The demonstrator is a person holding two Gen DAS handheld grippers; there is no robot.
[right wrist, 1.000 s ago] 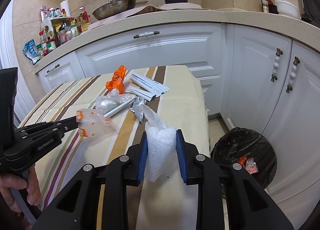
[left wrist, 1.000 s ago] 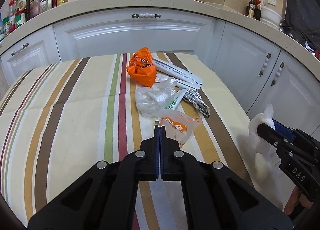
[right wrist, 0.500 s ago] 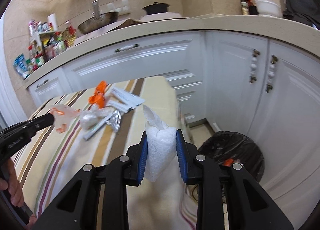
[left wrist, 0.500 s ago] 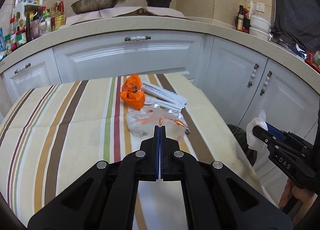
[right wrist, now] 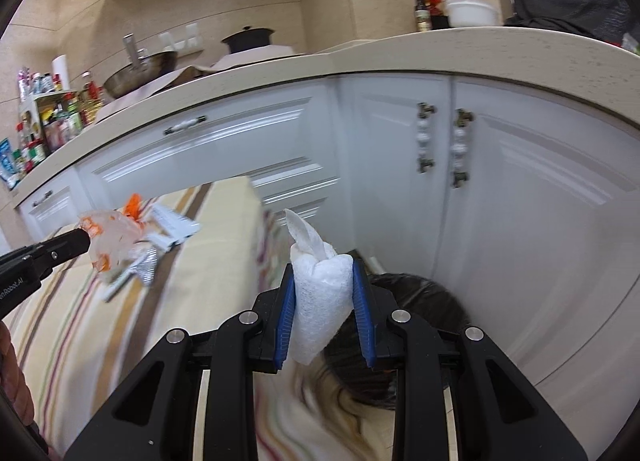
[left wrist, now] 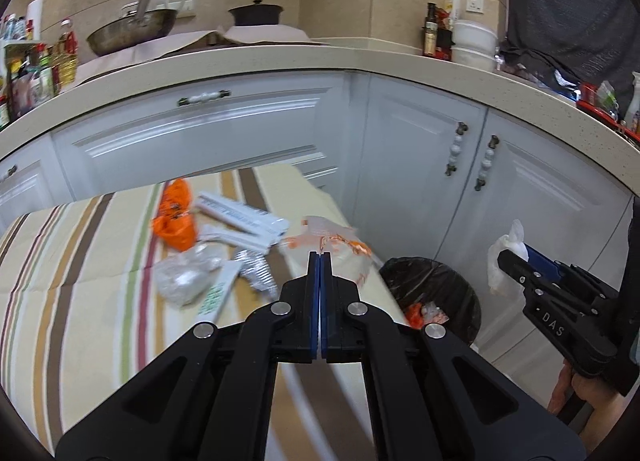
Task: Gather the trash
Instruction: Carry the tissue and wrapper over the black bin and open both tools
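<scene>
Below and just ahead of right claw: black-lined trash bin on floor beside striped bench. Nearer to bin than left claw. Right claw closed part-way around wadded white tissue; left claw pinched flat onto clear orange-printed wrapper, over bench edge, bin to its right.

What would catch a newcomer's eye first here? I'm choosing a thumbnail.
The white tissue wad clamped in the right gripper, above the black trash bin. Next, the clear orange-printed wrapper pinched by the left gripper, beyond the striped table.
</scene>
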